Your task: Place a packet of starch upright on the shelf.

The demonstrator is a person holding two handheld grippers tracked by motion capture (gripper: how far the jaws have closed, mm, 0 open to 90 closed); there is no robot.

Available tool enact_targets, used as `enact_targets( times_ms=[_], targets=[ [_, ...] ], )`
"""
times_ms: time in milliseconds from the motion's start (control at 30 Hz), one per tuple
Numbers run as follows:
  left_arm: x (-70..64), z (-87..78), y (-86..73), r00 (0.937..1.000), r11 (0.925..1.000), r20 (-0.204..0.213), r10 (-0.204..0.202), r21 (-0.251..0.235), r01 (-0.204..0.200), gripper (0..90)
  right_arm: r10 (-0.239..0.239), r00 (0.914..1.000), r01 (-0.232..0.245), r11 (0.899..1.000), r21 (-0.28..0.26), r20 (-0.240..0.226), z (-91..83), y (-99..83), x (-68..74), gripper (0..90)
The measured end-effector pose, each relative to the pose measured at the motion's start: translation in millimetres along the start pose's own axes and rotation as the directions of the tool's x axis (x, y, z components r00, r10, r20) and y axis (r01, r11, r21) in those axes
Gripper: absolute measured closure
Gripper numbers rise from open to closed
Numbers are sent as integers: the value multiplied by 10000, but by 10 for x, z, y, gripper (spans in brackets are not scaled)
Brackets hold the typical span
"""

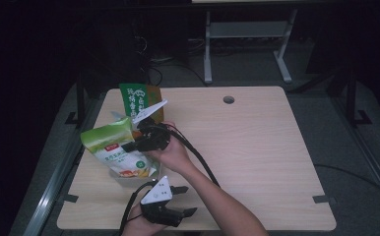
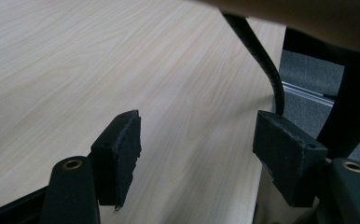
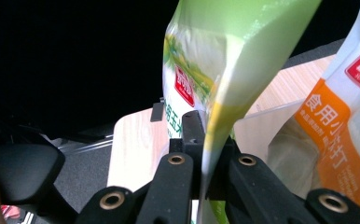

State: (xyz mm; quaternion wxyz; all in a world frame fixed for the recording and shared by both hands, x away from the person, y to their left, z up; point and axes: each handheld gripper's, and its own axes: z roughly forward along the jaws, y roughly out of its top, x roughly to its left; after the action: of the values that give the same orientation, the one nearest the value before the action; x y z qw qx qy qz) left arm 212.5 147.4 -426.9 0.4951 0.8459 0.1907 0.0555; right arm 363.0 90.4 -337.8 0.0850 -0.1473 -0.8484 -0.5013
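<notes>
A: What has the right gripper [image 3: 206, 154] got?
B: Its fingers pinch the edge of a green bag [image 1: 110, 147], lifted over the left side of the surface [image 1: 257, 147], beside an orange bag [image 3: 336, 140].
A: And the left gripper [image 2: 197, 154]?
B: Fingers wide apart, holding nothing, at the near edge.

Dim overall: the table [image 1: 257, 147] is lit from above, surroundings fall black, and the green bag [image 3: 225, 70] blurs close-up.
</notes>
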Motion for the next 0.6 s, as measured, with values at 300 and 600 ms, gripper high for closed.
enact_targets(
  times_ms=[300,600],
  targets=[
    [-11,17,-6,10000,10000,20,-42,46,41,321,81,9996,-90,9994,337,277,116,-185,-90,883],
    [8,21,-8,9999,9999,2,132,105,-132,321,-85,9988,69,9994,336,485,12,-184,-71,796]
  ],
)
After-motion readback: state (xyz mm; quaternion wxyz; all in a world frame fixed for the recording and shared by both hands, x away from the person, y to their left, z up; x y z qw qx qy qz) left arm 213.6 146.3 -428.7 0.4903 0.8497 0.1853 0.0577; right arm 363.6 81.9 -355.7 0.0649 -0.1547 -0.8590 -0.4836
